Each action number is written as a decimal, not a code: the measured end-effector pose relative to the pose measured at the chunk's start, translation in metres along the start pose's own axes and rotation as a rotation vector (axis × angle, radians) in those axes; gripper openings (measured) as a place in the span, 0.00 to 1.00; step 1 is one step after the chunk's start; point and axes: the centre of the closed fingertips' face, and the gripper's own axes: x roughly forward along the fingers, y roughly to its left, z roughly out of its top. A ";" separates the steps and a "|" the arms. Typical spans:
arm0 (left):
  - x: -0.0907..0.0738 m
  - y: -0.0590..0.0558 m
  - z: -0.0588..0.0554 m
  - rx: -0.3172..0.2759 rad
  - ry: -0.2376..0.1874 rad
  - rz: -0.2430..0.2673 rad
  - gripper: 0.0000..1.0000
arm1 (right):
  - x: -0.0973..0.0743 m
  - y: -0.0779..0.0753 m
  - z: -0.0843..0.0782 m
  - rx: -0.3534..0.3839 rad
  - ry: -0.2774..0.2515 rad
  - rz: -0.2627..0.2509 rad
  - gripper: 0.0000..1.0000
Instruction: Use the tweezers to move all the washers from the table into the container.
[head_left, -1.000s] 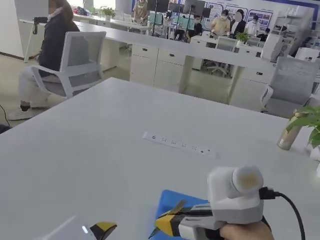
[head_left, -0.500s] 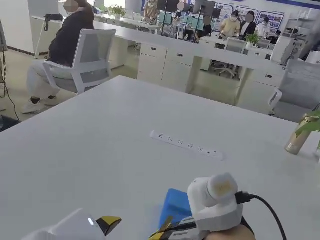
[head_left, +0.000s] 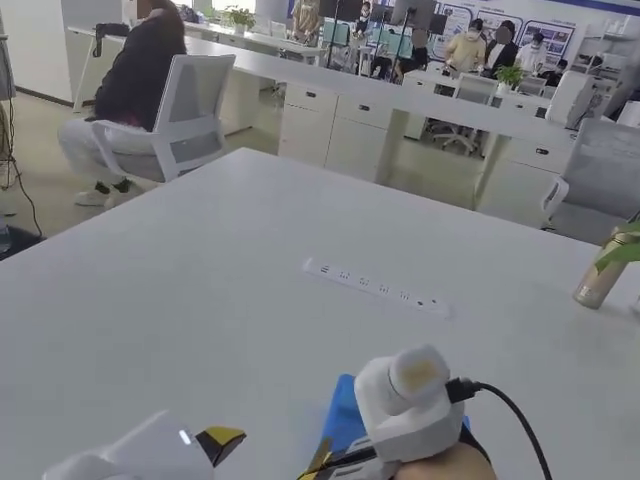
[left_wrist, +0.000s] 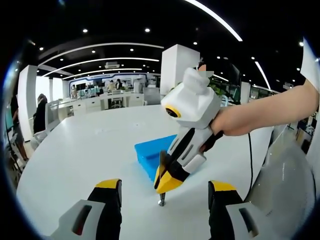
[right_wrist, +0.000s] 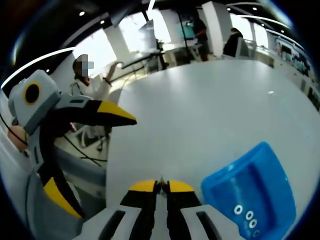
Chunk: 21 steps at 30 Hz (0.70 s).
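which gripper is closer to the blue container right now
Right. The right gripper, shut on the tweezers, points at the table just beside the blue container; the open left gripper is farther back.

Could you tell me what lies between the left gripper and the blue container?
In the left gripper view, the right gripper, holding the tweezers tip-down over the table, stands before the blue container.

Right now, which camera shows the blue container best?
The right gripper view: the blue container lies open to the camera, with washers visible inside. In the left gripper view the right gripper, shut on tweezers, hides one side of it. The head view shows a blue corner beside that gripper.
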 end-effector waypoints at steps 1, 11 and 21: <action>0.000 0.000 0.000 0.000 0.000 0.000 0.70 | 0.000 -0.002 -0.001 -0.011 0.009 -0.004 0.03; 0.000 0.000 -0.001 0.003 0.003 -0.001 0.70 | 0.002 0.007 -0.001 -0.107 0.029 -0.002 0.04; 0.000 0.001 -0.002 -0.007 0.007 0.004 0.70 | 0.007 0.015 -0.006 -0.283 0.024 -0.054 0.03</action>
